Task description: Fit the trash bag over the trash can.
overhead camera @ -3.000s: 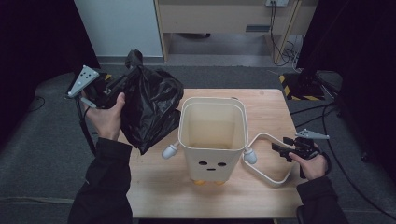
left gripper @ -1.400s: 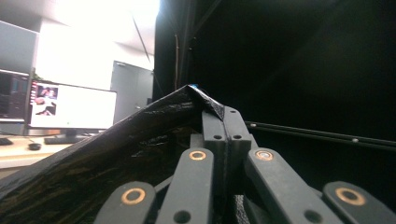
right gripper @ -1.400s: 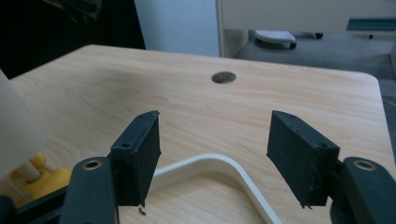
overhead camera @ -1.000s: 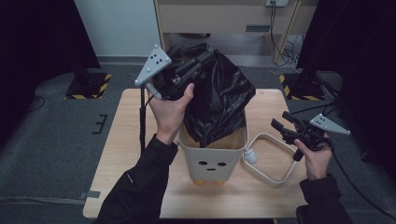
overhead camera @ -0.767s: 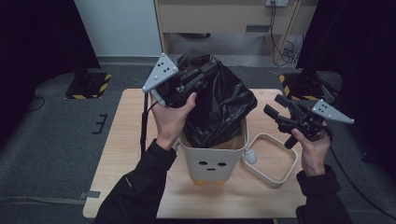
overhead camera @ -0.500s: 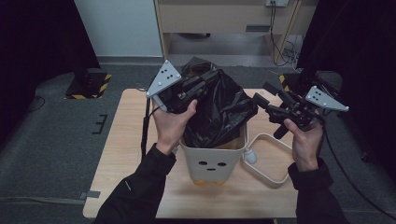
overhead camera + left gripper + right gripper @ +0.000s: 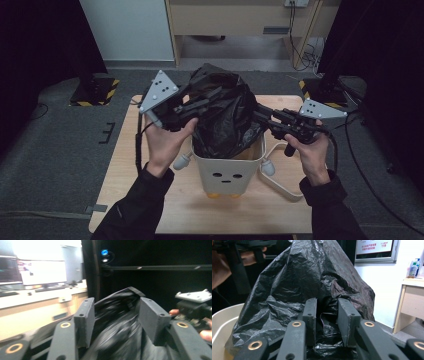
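- A light wooden table (image 7: 125, 165) stands on a grey carpeted floor (image 7: 55, 150), with a wooden cabinet (image 7: 240, 20) behind it.
- The left gripper (image 7: 212, 97) reaches in from the left against the upper side of the black plastic bag (image 7: 225, 120). Its jaws have just been opening and now stand apart, with bag film bulging between them but not pinched.
- The bag rises out of a cream bin (image 7: 230, 175) with a small face on its front; the bag's lower part sits inside the bin's rim.
- The right gripper (image 7: 260, 117) meets the bag's right side. Its jaws have just been closing, and a fold of the film lies between them; I cannot tell whether the pads press it.
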### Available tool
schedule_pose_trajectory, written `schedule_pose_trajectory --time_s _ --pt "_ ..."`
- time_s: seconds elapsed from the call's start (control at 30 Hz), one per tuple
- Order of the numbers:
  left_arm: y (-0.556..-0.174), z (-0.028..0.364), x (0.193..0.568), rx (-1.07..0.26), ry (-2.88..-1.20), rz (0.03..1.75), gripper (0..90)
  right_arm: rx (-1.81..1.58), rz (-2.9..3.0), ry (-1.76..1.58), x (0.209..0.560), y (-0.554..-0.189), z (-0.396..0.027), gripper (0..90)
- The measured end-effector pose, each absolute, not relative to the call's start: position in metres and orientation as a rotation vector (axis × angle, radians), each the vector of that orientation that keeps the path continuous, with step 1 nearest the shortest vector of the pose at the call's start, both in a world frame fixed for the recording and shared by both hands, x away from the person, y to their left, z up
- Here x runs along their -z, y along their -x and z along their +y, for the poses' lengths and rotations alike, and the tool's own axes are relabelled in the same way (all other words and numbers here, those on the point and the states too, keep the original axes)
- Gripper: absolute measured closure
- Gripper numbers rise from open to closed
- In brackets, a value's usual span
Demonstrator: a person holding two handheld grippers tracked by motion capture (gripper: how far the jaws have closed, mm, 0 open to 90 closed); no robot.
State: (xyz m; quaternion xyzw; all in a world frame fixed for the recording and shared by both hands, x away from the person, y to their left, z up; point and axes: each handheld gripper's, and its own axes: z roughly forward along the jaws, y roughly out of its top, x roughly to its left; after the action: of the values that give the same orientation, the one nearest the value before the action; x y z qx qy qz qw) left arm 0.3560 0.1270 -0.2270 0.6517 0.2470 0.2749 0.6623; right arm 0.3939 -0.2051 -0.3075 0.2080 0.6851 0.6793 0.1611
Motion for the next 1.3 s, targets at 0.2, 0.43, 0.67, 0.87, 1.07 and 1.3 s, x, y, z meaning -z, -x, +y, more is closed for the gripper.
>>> schedule_pose_trajectory --time_s 0.2,0.43,0.67,0.87,1.07,1.3 --pt "-0.339 0.164 0.242 -0.668 -1.499 0.595 43.8 -1.922 1.962 -0.596 0.309 -0.393 -0.206 70.4" --pt "-0.350 0.172 0.275 -0.513 -1.544 0.617 83.0 -1.949 1.943 -0.609 0.306 -0.392 -0.210 77.2" --pt "-0.355 0.149 0.286 -0.435 -1.585 0.574 90.0 -1.988 1.916 -0.585 0.300 -0.387 -0.214 80.4" --pt "-0.357 0.135 0.295 -0.382 -1.637 0.563 88.6 -1.972 1.979 -0.526 0.297 -0.384 -0.204 80.5" --pt "-0.355 0.142 0.301 -0.353 -1.629 0.591 60.3 -1.890 2.094 -0.486 0.305 -0.386 -0.193 81.1" --pt "-0.341 0.161 0.297 -0.478 -1.543 0.603 41.0 -1.795 2.162 -0.455 0.307 -0.386 -0.187 78.5"
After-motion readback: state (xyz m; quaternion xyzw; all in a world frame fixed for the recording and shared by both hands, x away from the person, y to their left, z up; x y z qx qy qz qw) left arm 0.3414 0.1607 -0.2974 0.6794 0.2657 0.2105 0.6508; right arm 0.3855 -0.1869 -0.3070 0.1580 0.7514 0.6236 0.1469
